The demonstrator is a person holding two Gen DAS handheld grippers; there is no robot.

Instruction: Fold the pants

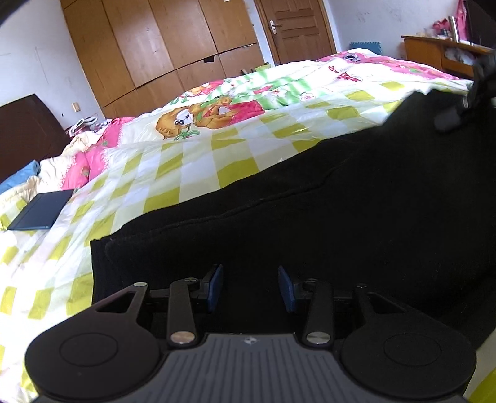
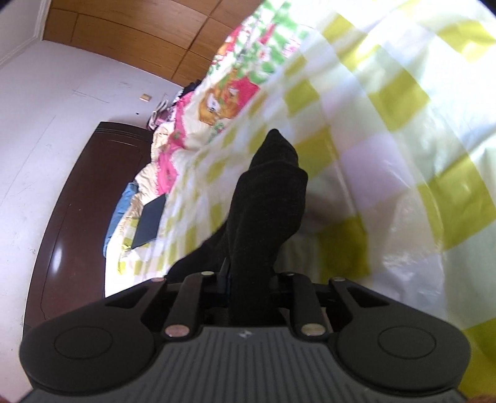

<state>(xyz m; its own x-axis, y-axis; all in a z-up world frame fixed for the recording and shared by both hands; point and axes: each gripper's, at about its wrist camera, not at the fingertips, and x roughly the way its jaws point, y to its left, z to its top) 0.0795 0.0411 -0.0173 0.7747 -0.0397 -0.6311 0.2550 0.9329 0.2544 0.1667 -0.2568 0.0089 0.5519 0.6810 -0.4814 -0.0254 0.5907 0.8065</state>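
Black pants (image 1: pixel 341 201) lie spread across the checked bed cover (image 1: pixel 186 173), one end close under my left gripper (image 1: pixel 251 286). Its blue pads (image 1: pixel 217 285) stand apart above the dark cloth and pinch nothing that I can see. At the pants' far right end, the right gripper (image 1: pixel 465 105) shows as a dark shape. In the right wrist view, a bunch of the black pants (image 2: pixel 266 198) rises from between the fingers of my right gripper (image 2: pixel 248 276), which is shut on it and holds it lifted off the bed cover (image 2: pixel 387 108). The cloth hides its fingertips.
A flat dark blue pad (image 1: pixel 42 210) lies on the bed at the left, near a dark wooden headboard (image 1: pixel 24 133). Behind the bed stand a wooden wardrobe (image 1: pixel 155 46), a door (image 1: pixel 294 28) and a cluttered desk (image 1: pixel 440 52).
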